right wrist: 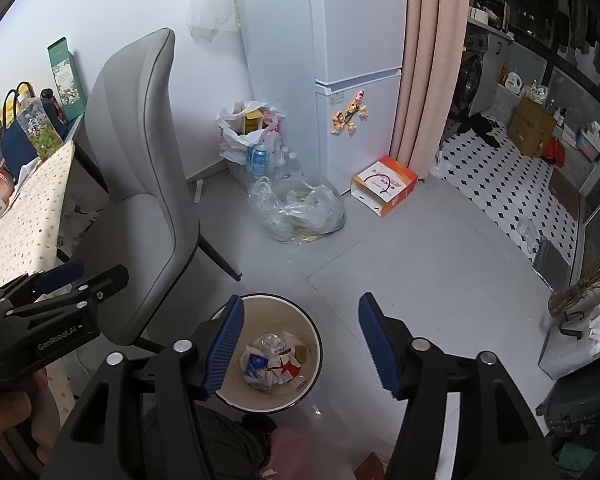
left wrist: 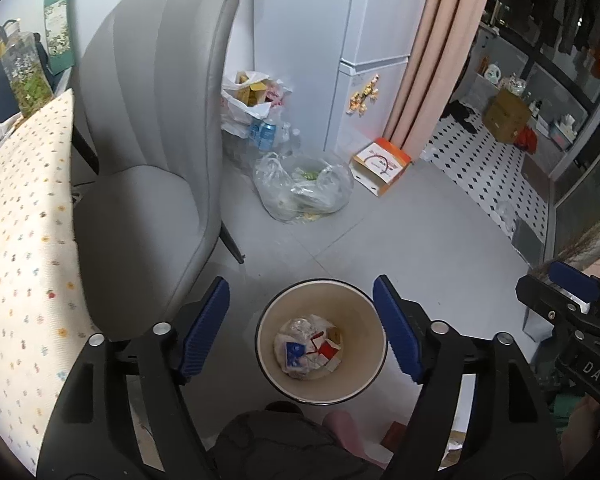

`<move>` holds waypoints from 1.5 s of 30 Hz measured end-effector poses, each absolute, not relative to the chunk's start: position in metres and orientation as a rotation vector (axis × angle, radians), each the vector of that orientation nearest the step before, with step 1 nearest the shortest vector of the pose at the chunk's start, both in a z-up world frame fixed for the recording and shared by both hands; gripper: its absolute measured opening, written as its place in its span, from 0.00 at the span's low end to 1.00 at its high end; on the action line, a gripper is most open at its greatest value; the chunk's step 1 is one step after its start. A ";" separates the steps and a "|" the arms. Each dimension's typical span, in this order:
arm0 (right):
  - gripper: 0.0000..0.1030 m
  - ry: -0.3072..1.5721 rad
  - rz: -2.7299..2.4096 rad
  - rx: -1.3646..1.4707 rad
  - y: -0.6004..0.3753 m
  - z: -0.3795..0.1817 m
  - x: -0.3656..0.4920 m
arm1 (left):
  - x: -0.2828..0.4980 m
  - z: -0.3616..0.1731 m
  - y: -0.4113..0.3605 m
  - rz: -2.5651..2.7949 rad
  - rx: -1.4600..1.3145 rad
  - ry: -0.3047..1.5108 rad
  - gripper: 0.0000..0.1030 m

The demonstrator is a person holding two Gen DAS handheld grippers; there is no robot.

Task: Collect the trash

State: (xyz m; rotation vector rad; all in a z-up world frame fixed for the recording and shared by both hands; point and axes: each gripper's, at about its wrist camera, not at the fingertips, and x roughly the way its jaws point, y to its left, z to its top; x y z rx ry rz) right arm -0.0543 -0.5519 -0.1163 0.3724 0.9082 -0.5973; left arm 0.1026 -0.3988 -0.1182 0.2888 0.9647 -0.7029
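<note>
A round waste bin (left wrist: 364, 320) with a cream inside and a dark rim stands on the grey floor. Crumpled wrappers and paper scraps (left wrist: 308, 346) lie at its bottom. My left gripper (left wrist: 300, 284) hangs open above it, one blue pad to each side of the bin and nothing between them. In the right wrist view the same bin (right wrist: 300, 320) holds the scraps (right wrist: 274, 362). My right gripper (right wrist: 300, 300) is open and empty, its left finger overlapping the bin's rim. Each view catches the other gripper's fingers (left wrist: 572, 280) (right wrist: 60, 276) at its edge.
A grey chair (left wrist: 148, 140) stands left of the bin beside a table with a dotted cloth (left wrist: 20, 240). A clear bag of rubbish (left wrist: 304, 188), an orange and white box (left wrist: 380, 164) and a fridge (left wrist: 372, 40) lie beyond. A broom (right wrist: 588, 284) is at the right.
</note>
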 end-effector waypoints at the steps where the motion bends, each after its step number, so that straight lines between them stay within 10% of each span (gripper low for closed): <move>1: 0.66 0.902 -0.595 0.367 -0.550 -0.114 -0.054 | 0.103 -0.116 -0.397 -0.698 0.287 0.961 0.75; 15: 0.92 0.816 -0.532 0.277 -0.499 -0.064 -0.040 | 0.114 -0.069 -0.324 -0.544 0.213 0.853 0.92; 45: 0.92 0.700 -0.336 0.132 -0.351 0.020 -0.020 | 0.089 0.008 -0.137 -0.293 0.036 0.678 0.94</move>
